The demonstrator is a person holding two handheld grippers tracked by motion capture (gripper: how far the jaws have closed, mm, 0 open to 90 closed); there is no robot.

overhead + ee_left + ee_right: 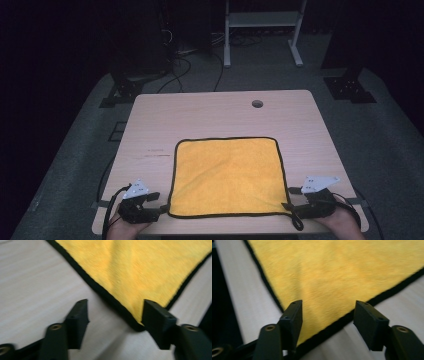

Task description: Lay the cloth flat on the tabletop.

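Note:
A yellow cloth [227,176] with a black hem lies flat on the light wooden table [220,112]. At the cloth's near left corner my left gripper [161,207] stands open; in the left gripper view the cloth's corner [135,322] lies between the jaws of the left gripper [115,315], close to the right one. My right gripper [289,204] is open at the near right corner. In the right gripper view the cloth [332,275] spreads ahead, and its hemmed corner [317,338] sits between the wide-apart jaws of the right gripper [327,315].
A round cable hole [257,103] sits near the table's far edge. The table's near edge runs just below both hands. On the dark floor beyond stand a white frame [262,30] and loose cables [180,65].

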